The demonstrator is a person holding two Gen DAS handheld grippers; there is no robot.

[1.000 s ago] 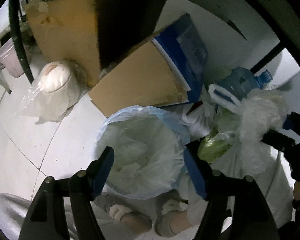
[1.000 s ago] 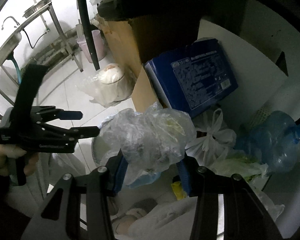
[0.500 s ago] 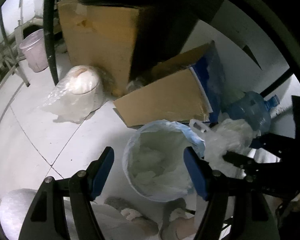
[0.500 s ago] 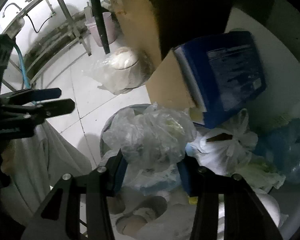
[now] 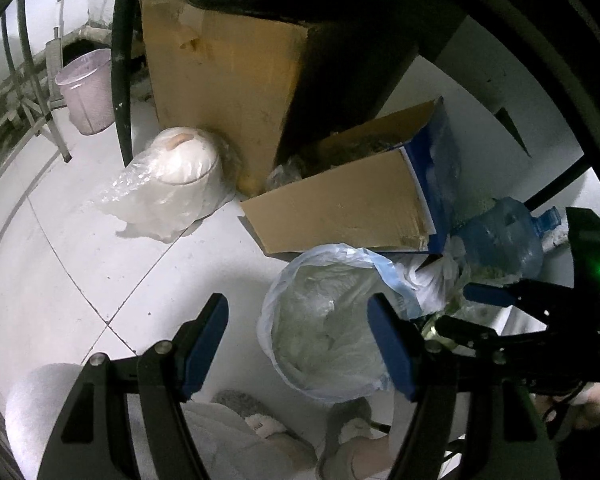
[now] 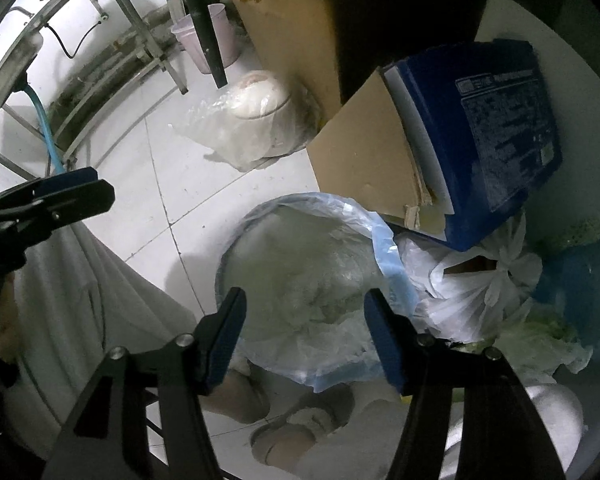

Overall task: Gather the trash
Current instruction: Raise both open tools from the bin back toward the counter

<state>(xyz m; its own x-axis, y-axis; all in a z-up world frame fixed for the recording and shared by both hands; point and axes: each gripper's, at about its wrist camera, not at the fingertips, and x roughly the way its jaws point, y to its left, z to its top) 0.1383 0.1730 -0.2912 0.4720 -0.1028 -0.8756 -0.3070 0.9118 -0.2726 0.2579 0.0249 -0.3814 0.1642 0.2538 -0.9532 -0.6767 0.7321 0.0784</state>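
A tall cardboard box (image 5: 220, 92) is seen behind the lined trash bin (image 6: 300, 280), a blue-sided carton (image 6: 480, 140) touching its rim. Crumpled plastic trash (image 6: 312, 280) lies inside the bin. Above it, the right gripper (image 6: 305, 326) is opening, nothing held; the left gripper (image 5: 296, 340) is held wide, empty.

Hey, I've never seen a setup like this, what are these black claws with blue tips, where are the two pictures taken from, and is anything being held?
A person holds a two-finger hand-held gripper in each hand, each carrying a fisheye camera looking along its fingers. One picture comes from the left hand-held gripper, the other from the right hand-held gripper. Both look down at a lined trash bin on a tiled floor, beside a cardboard box, a tied white bag and a blue water jug. Neither holds anything; the right one's jaws are opening above the bin, with nothing gripped between them.
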